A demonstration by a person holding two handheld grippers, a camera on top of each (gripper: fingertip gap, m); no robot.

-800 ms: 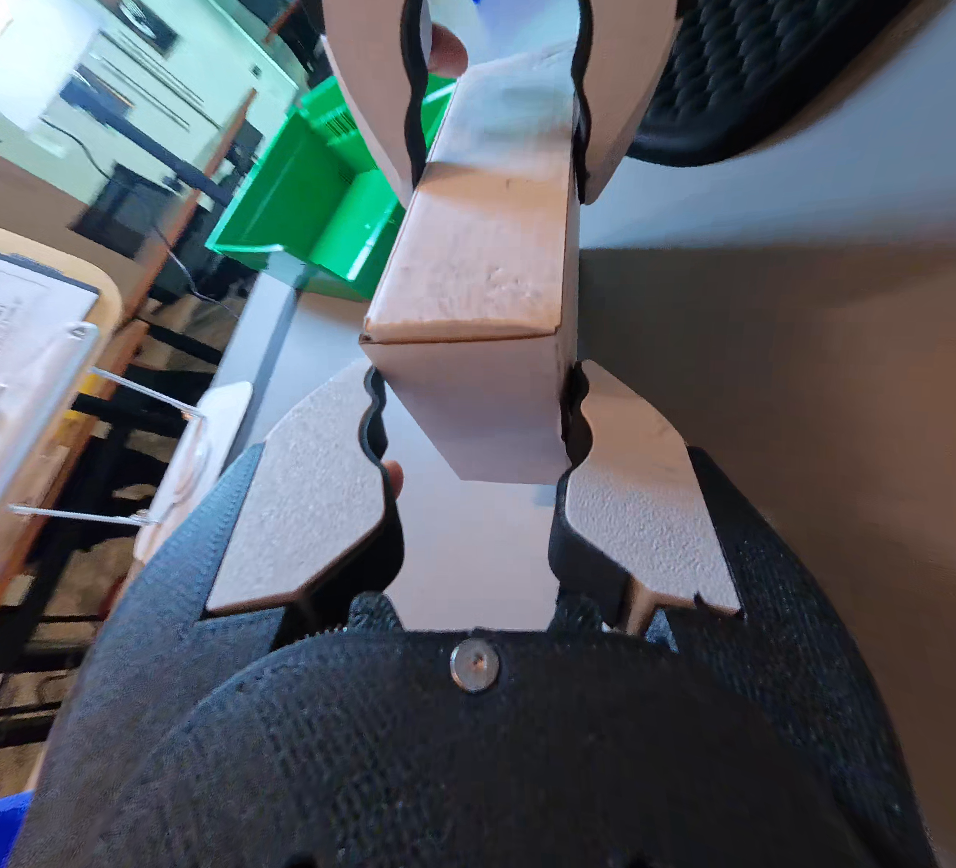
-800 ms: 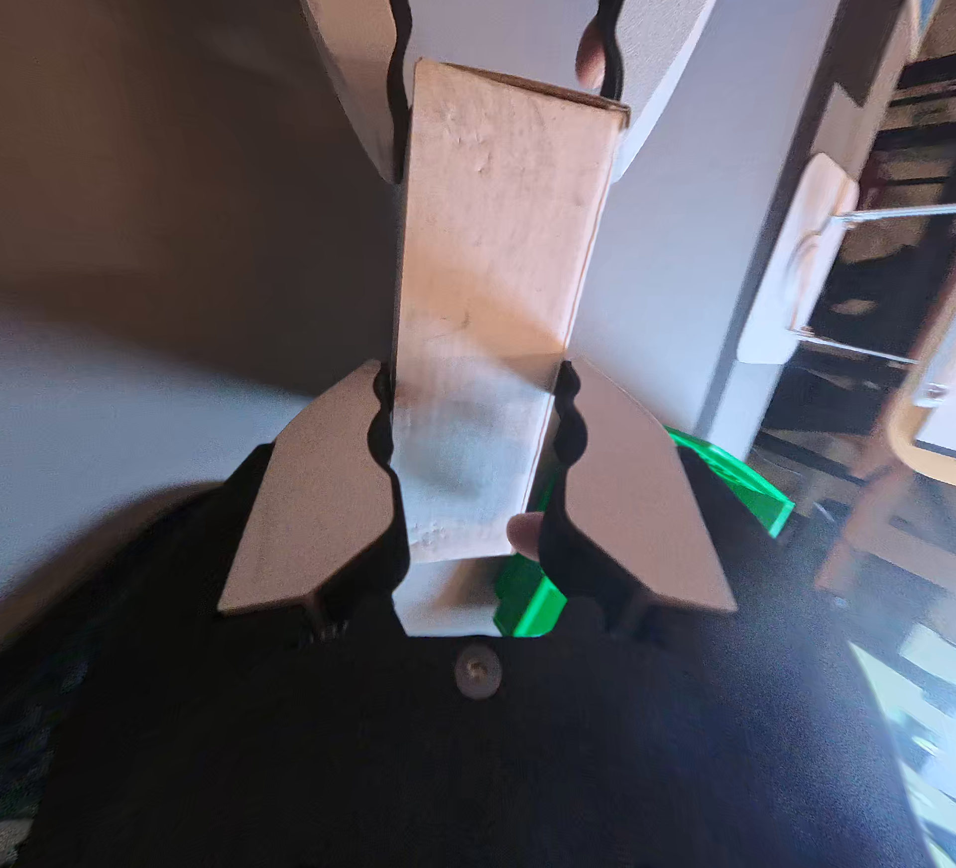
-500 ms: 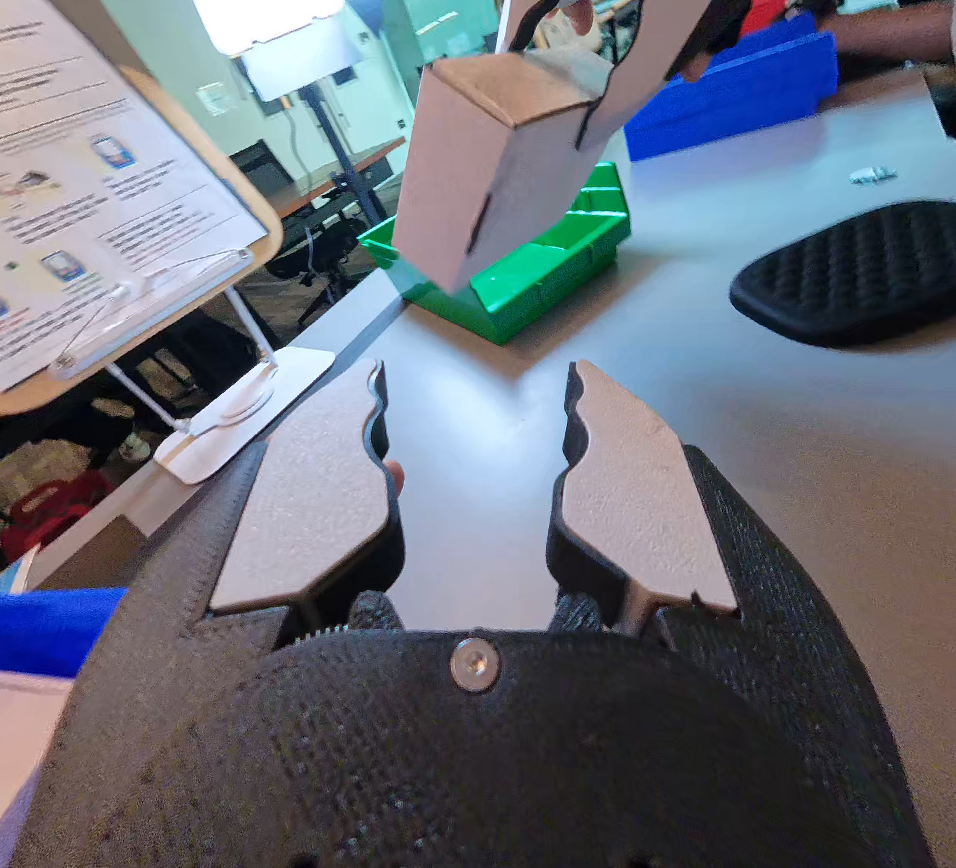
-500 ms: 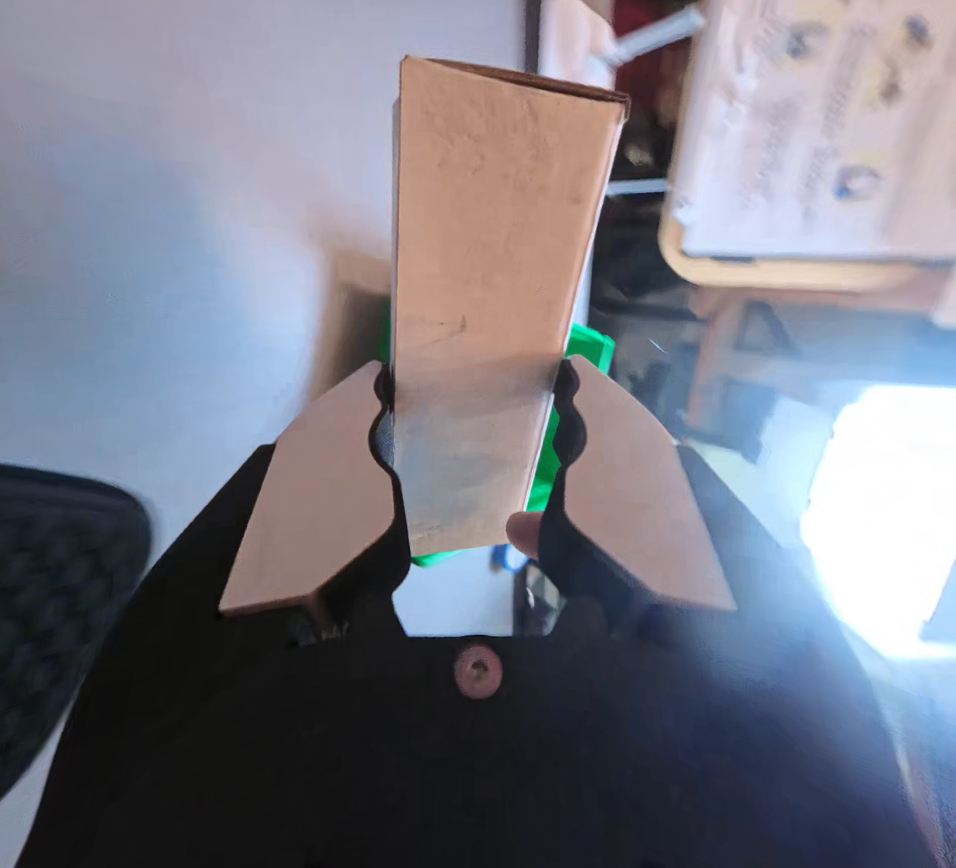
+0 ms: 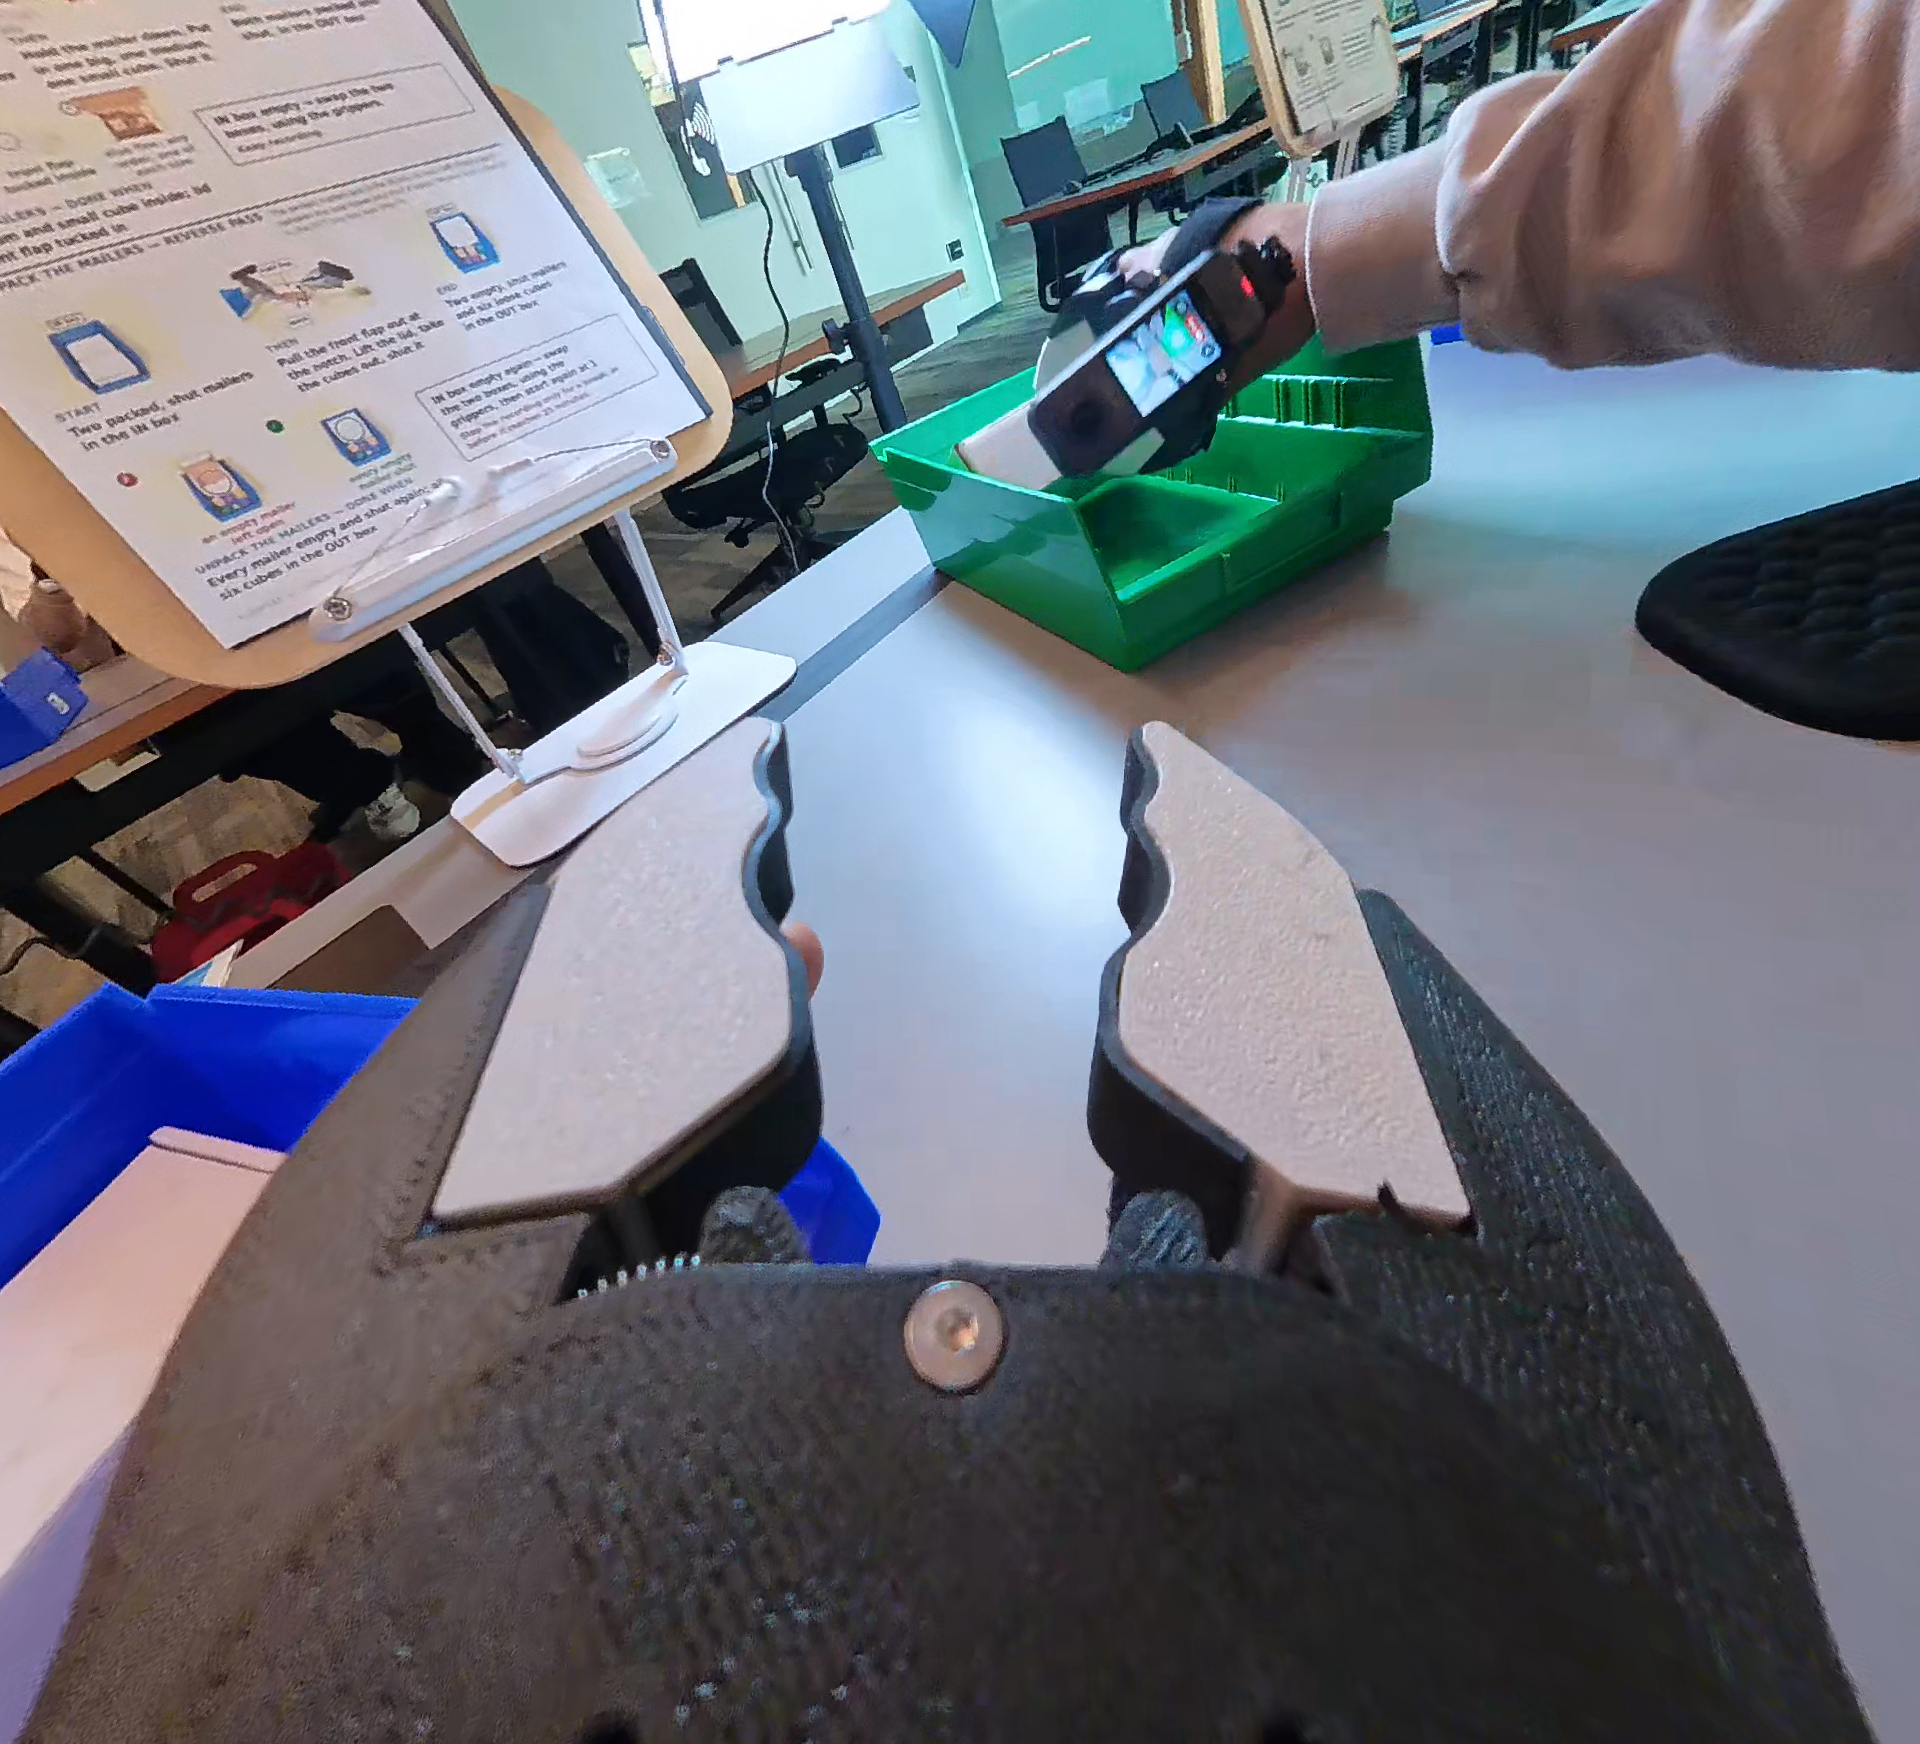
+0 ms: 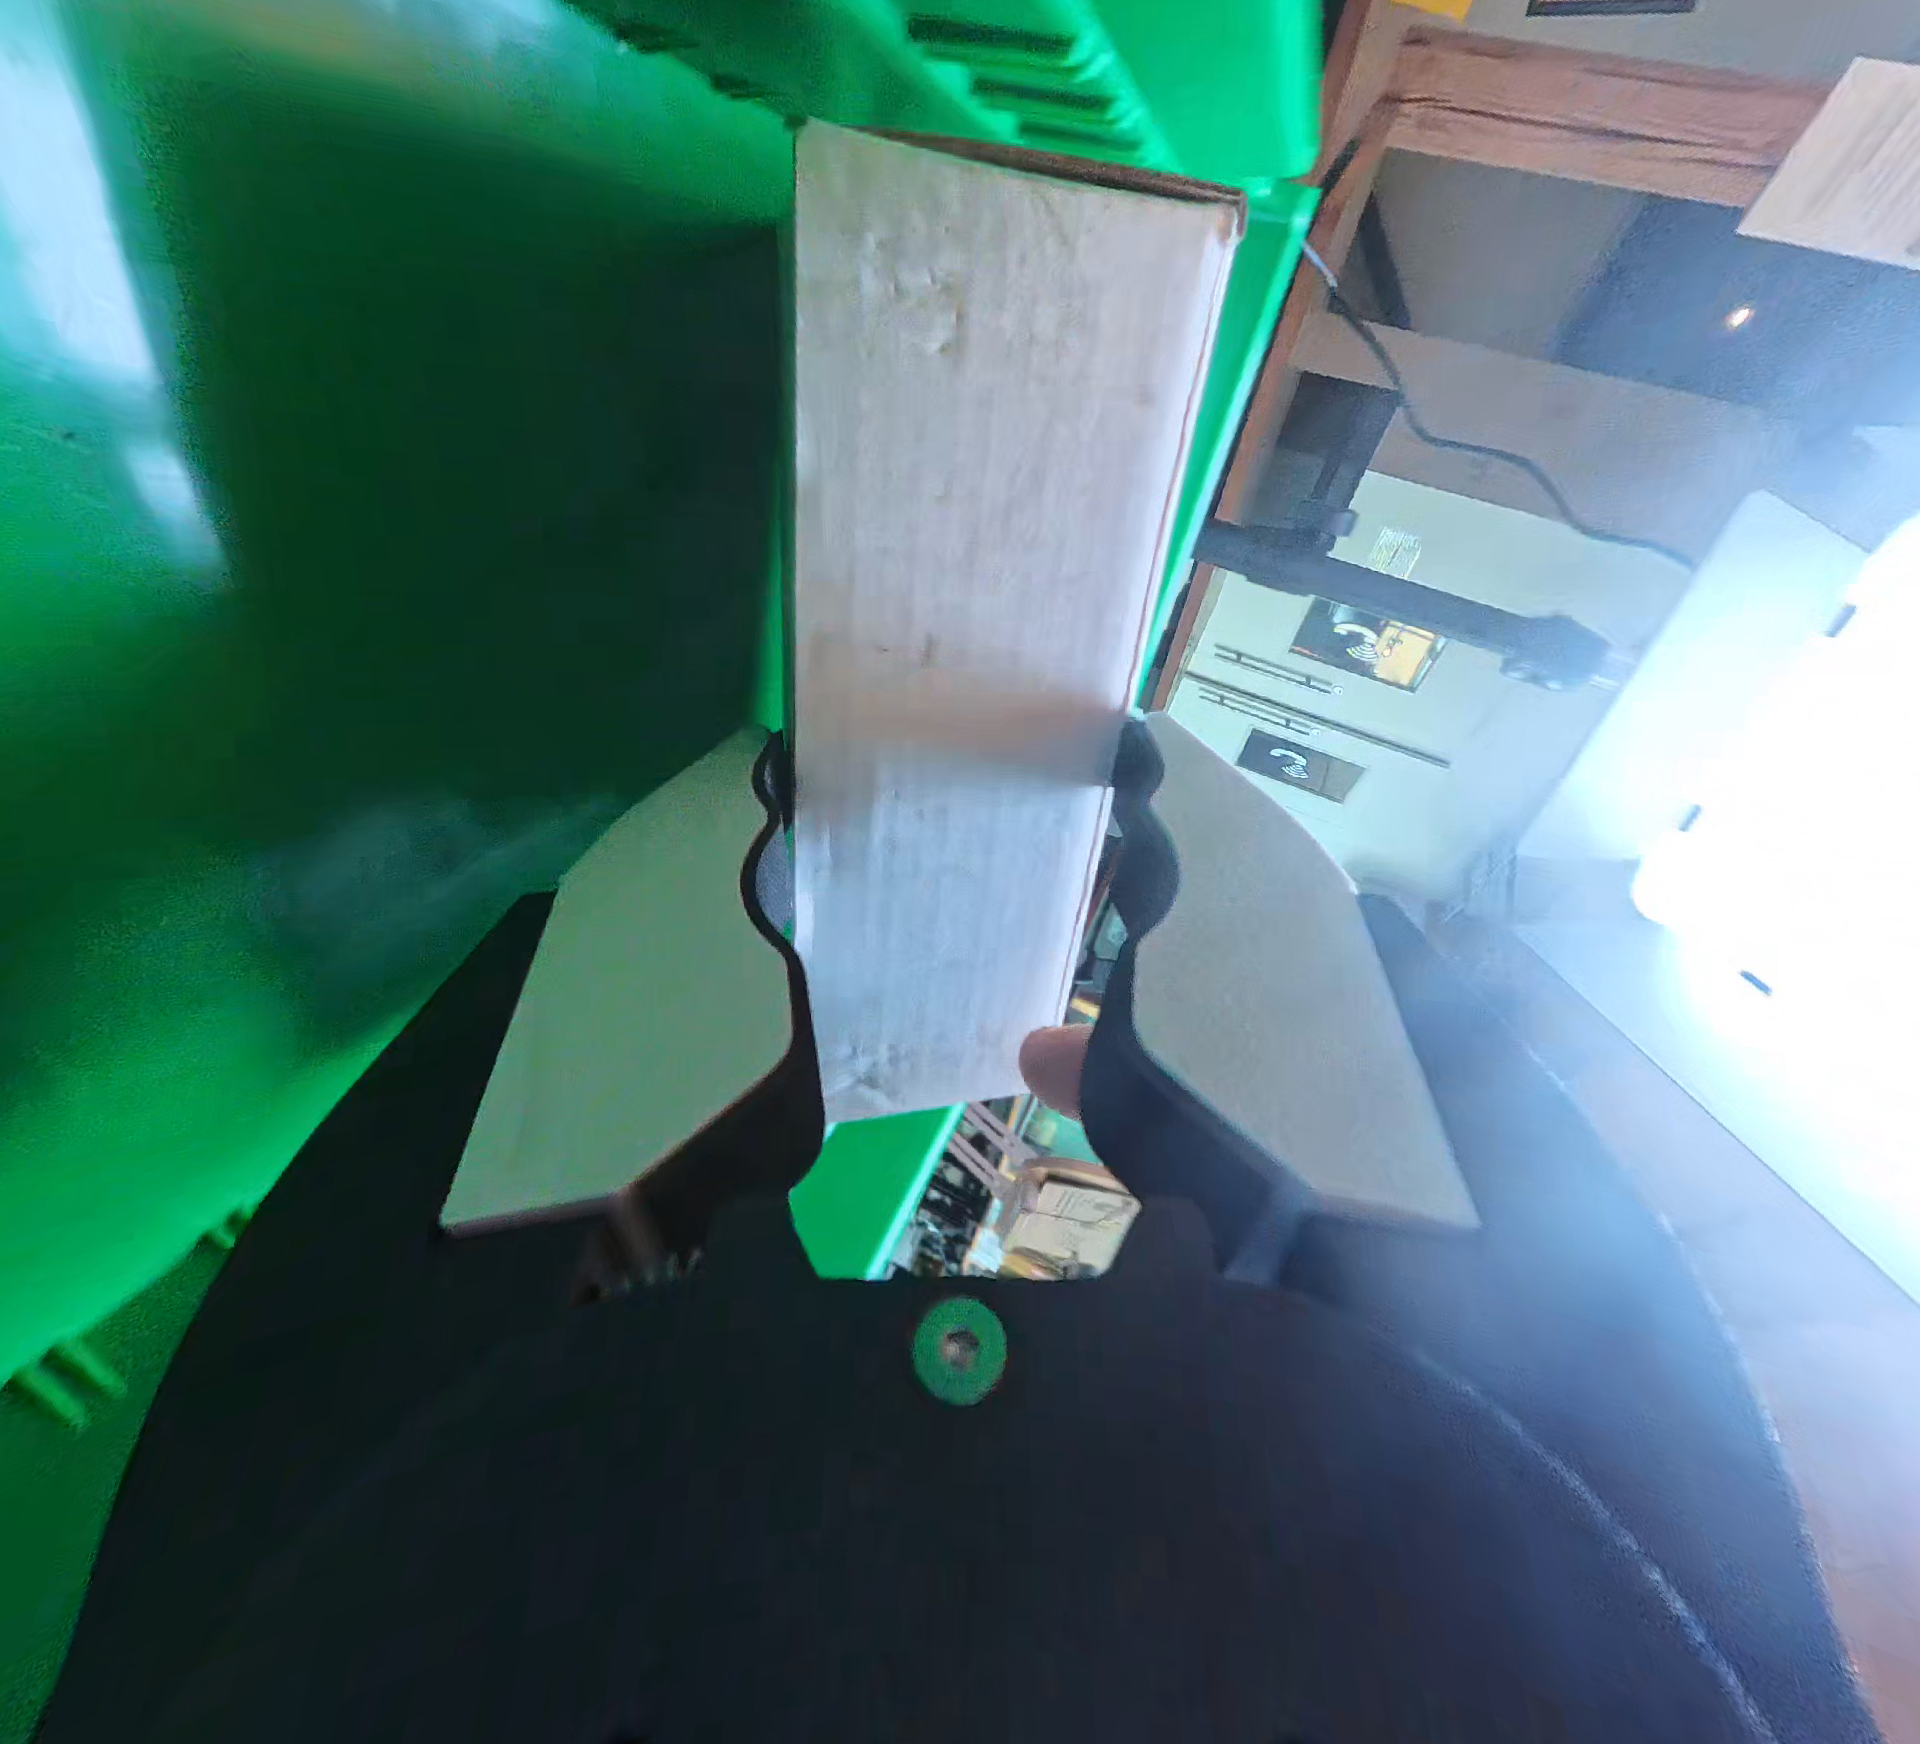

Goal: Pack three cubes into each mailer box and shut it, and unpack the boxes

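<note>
Jaws spread wide and gripping nothing, the left gripper hangs over the grey table, while the right gripper pinches a closed white mailer box between its two fingers. In the right wrist view the box stands on end between the pads, its far end at 12 o'clock, with the inside wall of a green bin filling the frame from 9 to 12 o'clock; whether the box touches the bin's floor cannot be told.

Seen from the left wrist view, the right gripper sits at 1 o'clock, held by a person's hand in a light sleeve, lowered into the green bin with a white corner of the mailer box showing beneath it. A black textured mat lies on the table at 3 o'clock. A printed instruction sheet on a white stand leans at 10 o'clock, near the table's edge. At 8 o'clock, a blue bin holds another white mailer box, partly hidden behind the gripper's body. No cubes can be made out in either view.
</note>
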